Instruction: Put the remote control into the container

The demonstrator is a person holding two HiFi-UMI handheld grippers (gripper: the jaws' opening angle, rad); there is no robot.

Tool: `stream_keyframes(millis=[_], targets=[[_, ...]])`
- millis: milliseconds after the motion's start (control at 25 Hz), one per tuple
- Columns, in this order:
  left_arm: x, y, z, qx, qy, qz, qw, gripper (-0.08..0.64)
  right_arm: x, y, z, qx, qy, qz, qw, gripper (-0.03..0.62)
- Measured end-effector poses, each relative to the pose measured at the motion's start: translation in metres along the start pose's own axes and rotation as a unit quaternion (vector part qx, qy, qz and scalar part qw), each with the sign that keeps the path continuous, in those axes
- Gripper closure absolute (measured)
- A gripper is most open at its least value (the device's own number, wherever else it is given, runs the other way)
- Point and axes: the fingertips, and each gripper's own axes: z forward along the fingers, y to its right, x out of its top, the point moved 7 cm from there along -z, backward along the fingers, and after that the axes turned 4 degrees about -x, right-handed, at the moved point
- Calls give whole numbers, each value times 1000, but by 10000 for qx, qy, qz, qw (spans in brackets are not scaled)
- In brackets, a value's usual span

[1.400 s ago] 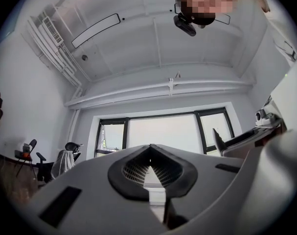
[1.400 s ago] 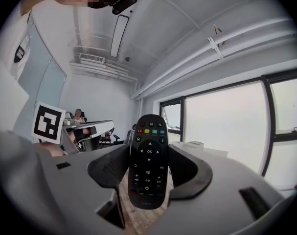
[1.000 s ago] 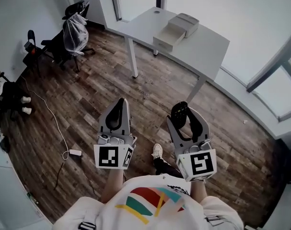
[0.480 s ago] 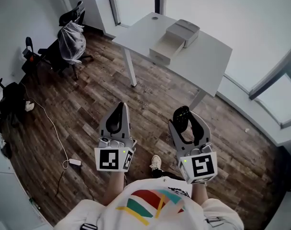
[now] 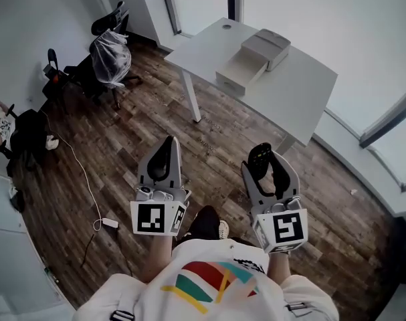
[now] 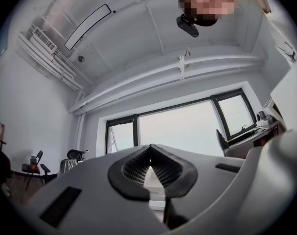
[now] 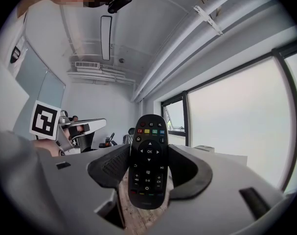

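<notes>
Right claw [image 5: 263, 154] grips the remote control [image 5: 259, 159]; left claw [image 5: 168, 144] is closed and empty.
In the head view, both claws point forward over the wood floor [image 5: 122, 152], side by side but apart, and the black remote control stands up between the right claw's two jaws. The white container [image 5: 253, 59] sits open on the white desk [image 5: 303, 92], well ahead of the claws. In the left gripper view, the left claw [image 6: 149, 151] has its jaws pressed together at the tips, with nothing between them. In the right gripper view, the right claw [image 7: 148, 153] has its jaws partly apart, squeezing the remote control [image 7: 148, 146] from both sides, with its buttons facing the camera.
</notes>
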Motion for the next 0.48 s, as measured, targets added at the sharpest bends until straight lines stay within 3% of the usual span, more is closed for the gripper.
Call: stream_keyframes(millis=[240, 480], targets=[[-7, -9, 22, 12, -21, 70, 10000, 557, -4, 17, 17, -36, 57, 240, 9997, 344], [-12, -21, 71, -143, 359, 41, 9992, 557, 5, 36, 49, -233, 343, -41, 9991, 344]])
